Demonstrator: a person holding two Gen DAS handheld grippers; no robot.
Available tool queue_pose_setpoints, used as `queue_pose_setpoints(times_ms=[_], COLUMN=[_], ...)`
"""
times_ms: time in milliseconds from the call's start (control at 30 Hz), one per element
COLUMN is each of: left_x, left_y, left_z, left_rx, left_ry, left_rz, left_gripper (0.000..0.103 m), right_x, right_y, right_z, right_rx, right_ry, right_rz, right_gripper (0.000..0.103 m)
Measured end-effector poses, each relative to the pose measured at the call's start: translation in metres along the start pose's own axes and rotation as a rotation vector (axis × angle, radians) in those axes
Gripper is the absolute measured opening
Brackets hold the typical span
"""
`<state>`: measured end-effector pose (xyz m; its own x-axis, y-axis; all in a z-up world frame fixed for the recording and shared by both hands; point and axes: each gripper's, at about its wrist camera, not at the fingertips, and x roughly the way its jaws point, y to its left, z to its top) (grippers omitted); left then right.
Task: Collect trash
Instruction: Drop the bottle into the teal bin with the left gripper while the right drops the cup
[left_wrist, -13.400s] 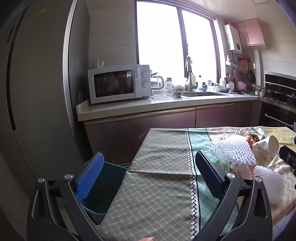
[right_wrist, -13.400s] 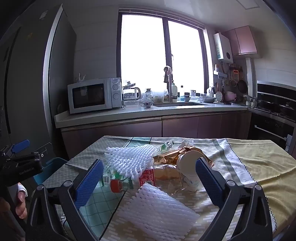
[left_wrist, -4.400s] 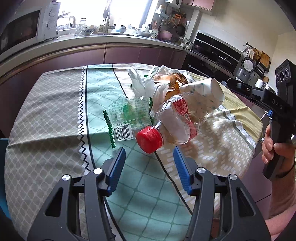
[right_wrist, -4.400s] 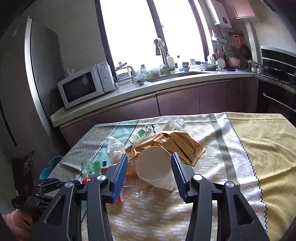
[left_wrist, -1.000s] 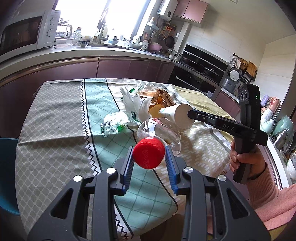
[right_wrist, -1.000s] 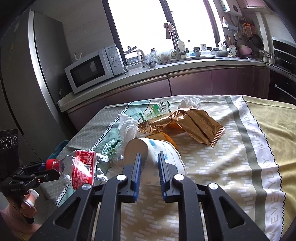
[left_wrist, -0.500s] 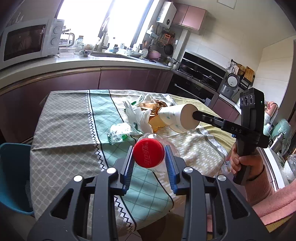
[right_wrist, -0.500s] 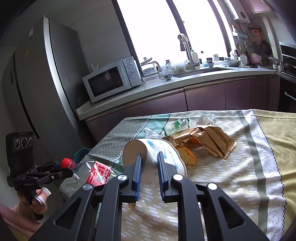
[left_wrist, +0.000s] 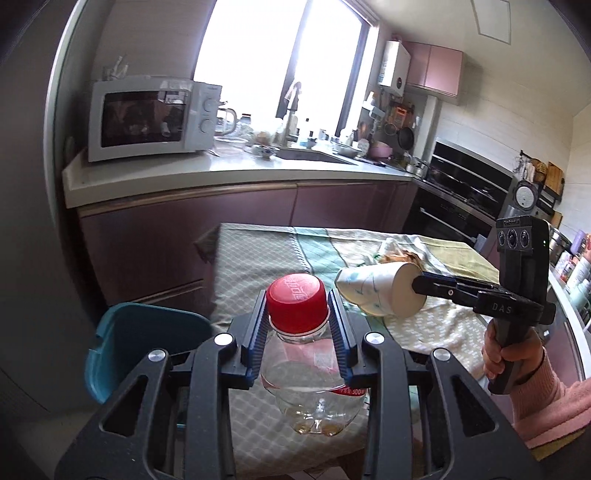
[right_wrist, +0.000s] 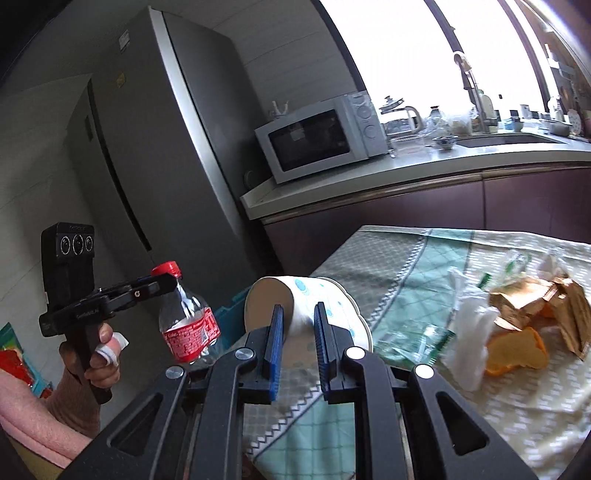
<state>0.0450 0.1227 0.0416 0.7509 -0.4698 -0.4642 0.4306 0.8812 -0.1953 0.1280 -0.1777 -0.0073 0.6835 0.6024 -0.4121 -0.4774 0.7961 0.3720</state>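
My left gripper (left_wrist: 297, 314) is shut on the neck of a clear plastic bottle (left_wrist: 314, 387) with a red cap (left_wrist: 297, 303); the bottle hangs below it, past the table's left edge. It also shows in the right wrist view (right_wrist: 188, 325). My right gripper (right_wrist: 298, 325) is shut on a white paper cup (right_wrist: 306, 295) with blue dots, held on its side above the table's left edge; the cup shows in the left wrist view (left_wrist: 373, 291) too. A teal bin (left_wrist: 144, 343) stands on the floor at the table's left end, below and left of the bottle.
On the tablecloth (right_wrist: 406, 266) lie a gold foil wrapper (right_wrist: 546, 299), orange peel (right_wrist: 517, 350), white tissue (right_wrist: 469, 332) and a clear plastic wrapper (right_wrist: 417, 339). A grey fridge (right_wrist: 155, 166) stands left. A counter with a microwave (left_wrist: 147, 118) runs behind.
Both grippers have swung left off the table toward the bin, carrying the bottle and the cup. The bottle now hangs upright over the floor by the bin.
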Motion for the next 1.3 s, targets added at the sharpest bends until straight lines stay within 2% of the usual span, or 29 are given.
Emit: queue_pose_setpoints(times_ms=[200,300,433,567,600,667,800,1033,1233,1300], left_x=[-0.024,-0.022,0.0,0.031,0.038,0.054,0.082,0.095,0.089,0.088], left_y=[0.057,0.084,0.123,0.155,0.162,0.168,0.172,0.173,0.178,0.177], left_z=[0.014,0.013,0.001,-0.019,-0.023,-0.032,-0.045,-0.049,-0.052,-0.052], left_rx=[-0.029,-0.032,-0.082,-0.131,-0.142,-0.162,-0.177,-0.195,-0.218,-0.219], left_ry=[-0.039,-0.032,0.032,0.114,0.132,0.166,0.22,0.221,0.216,0.216], left_rz=[0.167,0.244,0.282,0.304,0.306,0.316,0.331,0.367,0.385,0.388], left_gripper=[0.032,0.032,0.032,0.032,0.032,0.032,0.032,0.035,0.039,0.039], right_x=[0.076,0.11,0.157,0.199,0.206,0.217,0.23,0.246,0.253,0.253], right_y=[0.037,0.057,0.074,0.077,0.076,0.075,0.086,0.084,0.079,0.076], right_z=[0.022,0.027,0.028,0.022,0.022,0.022,0.025,0.027,0.023,0.024], right_rx=[-0.049,-0.085,-0.11,-0.101,-0.082,-0.054,-0.082,-0.068,-0.041,-0.033], right_ry=[0.088,0.127,0.191,0.266,0.27,0.278,0.285,0.287,0.281,0.268], right_rz=[0.149,0.176,0.176,0.157,0.175,0.197,0.166,0.159,0.144,0.125], right_gripper=[0.015,0.015,0.015,0.016,0.016,0.018,0.017,0.014,0.022,0.03])
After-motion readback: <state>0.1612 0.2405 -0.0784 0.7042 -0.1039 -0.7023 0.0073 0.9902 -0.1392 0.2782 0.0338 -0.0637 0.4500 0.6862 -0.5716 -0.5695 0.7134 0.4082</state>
